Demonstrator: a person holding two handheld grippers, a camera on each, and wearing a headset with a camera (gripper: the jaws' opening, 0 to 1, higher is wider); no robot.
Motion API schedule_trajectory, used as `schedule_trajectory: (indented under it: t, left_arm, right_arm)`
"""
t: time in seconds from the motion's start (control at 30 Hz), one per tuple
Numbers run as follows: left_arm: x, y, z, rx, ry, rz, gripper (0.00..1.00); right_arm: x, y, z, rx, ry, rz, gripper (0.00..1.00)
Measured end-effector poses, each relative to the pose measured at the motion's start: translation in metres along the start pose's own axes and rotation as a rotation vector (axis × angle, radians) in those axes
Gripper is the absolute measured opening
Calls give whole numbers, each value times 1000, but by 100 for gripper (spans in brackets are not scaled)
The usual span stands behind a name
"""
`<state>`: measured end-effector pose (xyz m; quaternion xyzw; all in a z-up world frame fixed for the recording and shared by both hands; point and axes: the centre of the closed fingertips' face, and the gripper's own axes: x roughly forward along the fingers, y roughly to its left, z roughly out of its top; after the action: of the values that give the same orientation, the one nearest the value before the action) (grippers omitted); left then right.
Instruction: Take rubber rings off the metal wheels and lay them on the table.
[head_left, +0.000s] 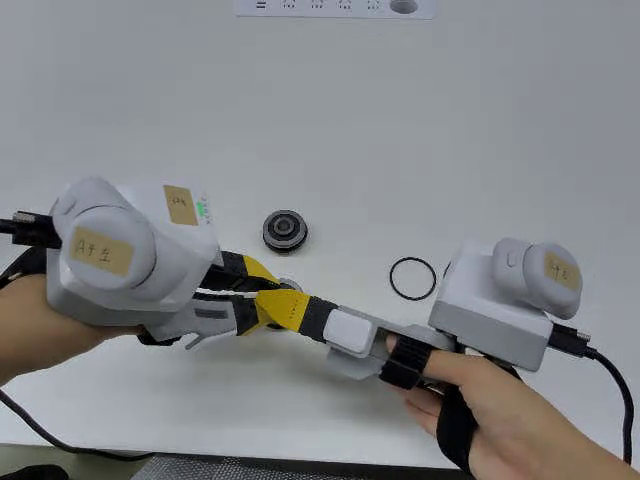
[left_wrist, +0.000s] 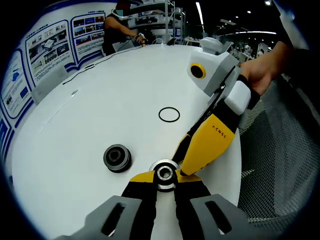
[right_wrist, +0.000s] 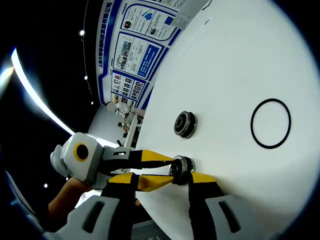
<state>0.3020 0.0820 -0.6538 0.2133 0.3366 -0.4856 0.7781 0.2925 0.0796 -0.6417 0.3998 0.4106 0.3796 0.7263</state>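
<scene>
A small metal wheel (left_wrist: 165, 173) is held above the table between both grippers. My left gripper (left_wrist: 165, 179) is shut on it from below in the left gripper view. My right gripper (right_wrist: 181, 176) comes in from the opposite side, and its yellow fingertips (right_wrist: 200, 178) press on the wheel's (right_wrist: 181, 168) rim. I cannot tell whether a rubber ring is pinched there. In the head view the jaws meet at the mostly hidden wheel (head_left: 288, 286). A second wheel (head_left: 285, 230) with its black rubber ring lies on the table behind. One loose rubber ring (head_left: 412, 278) lies flat to the right.
The white table (head_left: 450, 150) runs far back, with a white strip (head_left: 335, 8) at its far edge. The near edge (head_left: 300, 462) is just below the hands. A black cable (head_left: 620, 390) trails from the right gripper. A person works at a distant bench (left_wrist: 122, 20).
</scene>
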Motion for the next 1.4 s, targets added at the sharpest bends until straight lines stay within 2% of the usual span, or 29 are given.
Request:
schedule_trajectory:
  t: [0.37, 0.5, 0.63, 0.83, 1.23, 1.4]
  left_arm:
    - [0, -1, 0, 3, 2, -3, 13]
    - [0, -1, 0, 2, 2, -1, 13]
    - [0, -1, 0, 2, 5, 2, 13]
    - [1, -2, 0, 7, 12, 1, 13]
    - [1, -2, 0, 2, 5, 0, 13]
    - [1, -2, 0, 2, 4, 0, 13]
  right_arm:
    - [-3, -3, 0, -4, 2, -15, 38]
    - [-3, -13, 0, -39, 5, -55, 25]
    - [-3, -21, 0, -38, 1, -89, 14]
    - [-3, -26, 1, -36, 3, -103, 7]
    - [-5, -25, 1, -41, 4, -112, 2]
    - [-5, -24, 2, -20, -1, -125, 1]
